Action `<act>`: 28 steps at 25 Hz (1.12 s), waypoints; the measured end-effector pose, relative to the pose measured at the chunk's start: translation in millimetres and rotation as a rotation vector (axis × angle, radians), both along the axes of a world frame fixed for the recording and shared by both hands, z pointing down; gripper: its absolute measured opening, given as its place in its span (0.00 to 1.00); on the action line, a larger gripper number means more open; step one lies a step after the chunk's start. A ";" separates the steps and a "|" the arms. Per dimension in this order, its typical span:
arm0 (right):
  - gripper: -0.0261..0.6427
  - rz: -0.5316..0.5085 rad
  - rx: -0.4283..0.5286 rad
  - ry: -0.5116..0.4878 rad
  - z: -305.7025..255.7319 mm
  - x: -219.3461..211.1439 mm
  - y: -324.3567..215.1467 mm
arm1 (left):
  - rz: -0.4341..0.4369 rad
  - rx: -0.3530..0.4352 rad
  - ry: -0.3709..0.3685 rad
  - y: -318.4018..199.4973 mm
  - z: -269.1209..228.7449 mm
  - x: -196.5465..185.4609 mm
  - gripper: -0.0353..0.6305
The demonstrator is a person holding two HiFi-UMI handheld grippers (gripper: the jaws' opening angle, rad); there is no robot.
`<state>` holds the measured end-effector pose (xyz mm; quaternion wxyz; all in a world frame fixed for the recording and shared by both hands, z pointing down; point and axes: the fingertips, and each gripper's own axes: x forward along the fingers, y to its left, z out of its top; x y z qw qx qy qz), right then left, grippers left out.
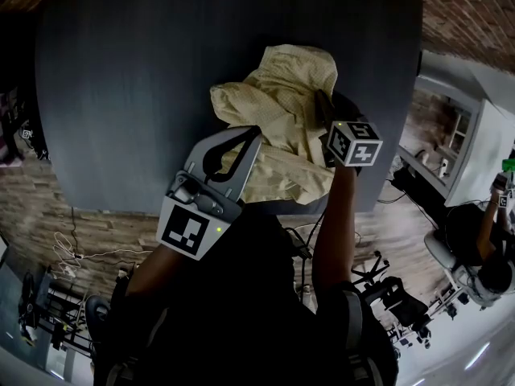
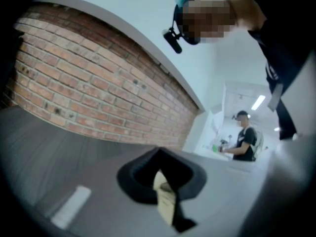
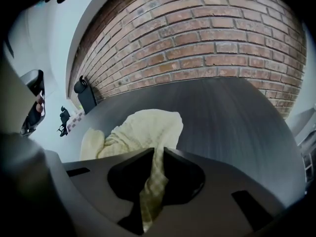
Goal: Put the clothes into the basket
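A pale yellow checked garment lies crumpled on the dark grey table, near its front edge. My left gripper reaches the garment's near left side. In the left gripper view, a strip of the yellow cloth is pinched between the closed jaws of the left gripper. My right gripper is at the garment's right side, pointing steeply down. In the right gripper view, a fold of the garment runs between the meeting jaws of the right gripper. No basket is in view.
A brick wall stands beyond the table's far edge. The table's front edge runs just before my body. On the floor to the right are office chairs and a seated person. Another person stands at a bench in the background.
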<state>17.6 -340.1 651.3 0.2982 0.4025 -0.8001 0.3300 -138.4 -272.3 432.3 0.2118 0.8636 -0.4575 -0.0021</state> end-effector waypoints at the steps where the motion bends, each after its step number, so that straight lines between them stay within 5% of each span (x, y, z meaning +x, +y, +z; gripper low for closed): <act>1: 0.10 -0.012 0.010 0.013 -3.3 -1.4 1.3 | 0.000 0.002 -0.001 1.5 -1.5 0.2 0.06; 11: 0.09 -0.123 0.166 -0.029 -78.4 -21.6 40.8 | -0.010 0.045 0.005 26.5 -29.3 2.2 0.06; 20: 0.09 -0.399 0.332 -0.059 -148.0 -74.7 139.0 | -0.031 0.119 -0.001 62.1 -50.8 -6.2 0.06; 28: 0.09 -0.636 0.296 -0.075 -159.9 -100.4 246.5 | -0.044 0.119 -0.016 104.0 -55.8 -12.7 0.06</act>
